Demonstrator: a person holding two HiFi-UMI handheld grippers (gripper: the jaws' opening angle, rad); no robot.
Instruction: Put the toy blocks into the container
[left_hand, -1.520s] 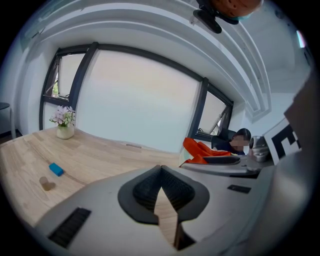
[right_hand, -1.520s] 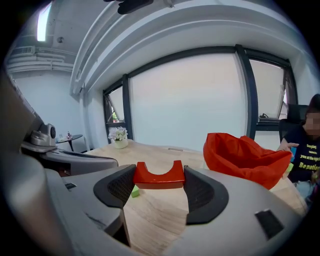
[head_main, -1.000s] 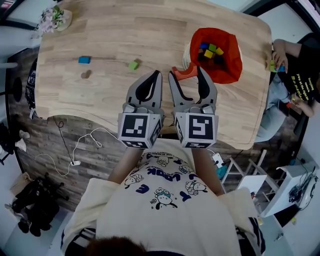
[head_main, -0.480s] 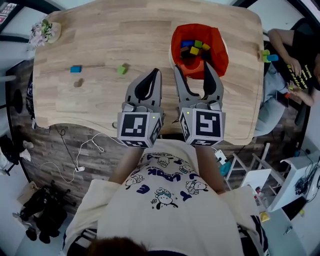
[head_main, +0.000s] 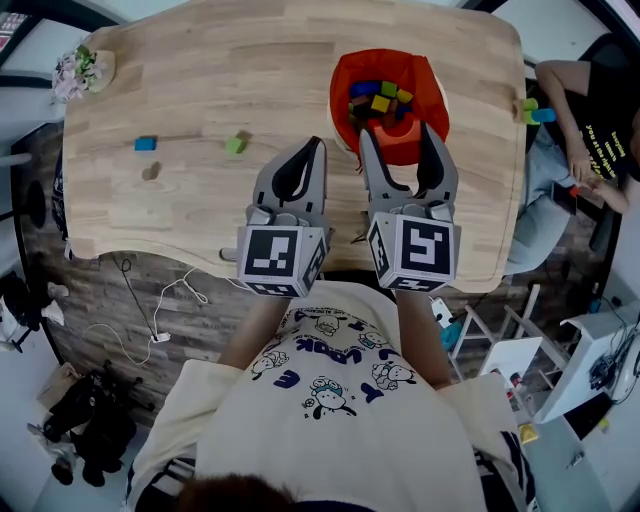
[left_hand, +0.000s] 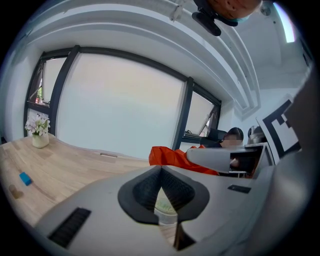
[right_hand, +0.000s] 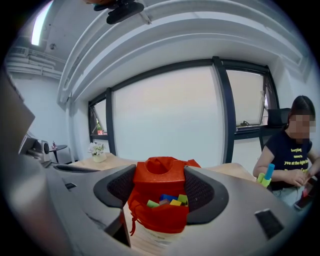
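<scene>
Head view, with both gripper views: the right gripper (head_main: 400, 141) is clamped on an orange arch-shaped block (head_main: 399, 156), one jaw against each side of it, as the right gripper view (right_hand: 160, 184) shows directly. The orange arch-shaped block (right_hand: 159, 175) hangs at the near edge of the container (head_main: 343, 78), a pale tub lined with a red bag, which stands on the wooden table (head_main: 250, 60). Blue, green and yellow blocks (head_main: 378, 98) lie inside the container (right_hand: 160, 222). The left gripper (head_main: 313, 150) is held beside the right one, above the table's near edge, with its jaws pressed together and nothing between them (left_hand: 161, 169). Three loose pieces lie on the table well to the left of the container: a blue block (head_main: 146, 144), a green block (head_main: 236, 145) and a brown block (head_main: 151, 171). A small vase of flowers (head_main: 85, 68) stands at the far left corner. A seated person (head_main: 600, 100) at the right edge holds a green and a blue piece
</scene>
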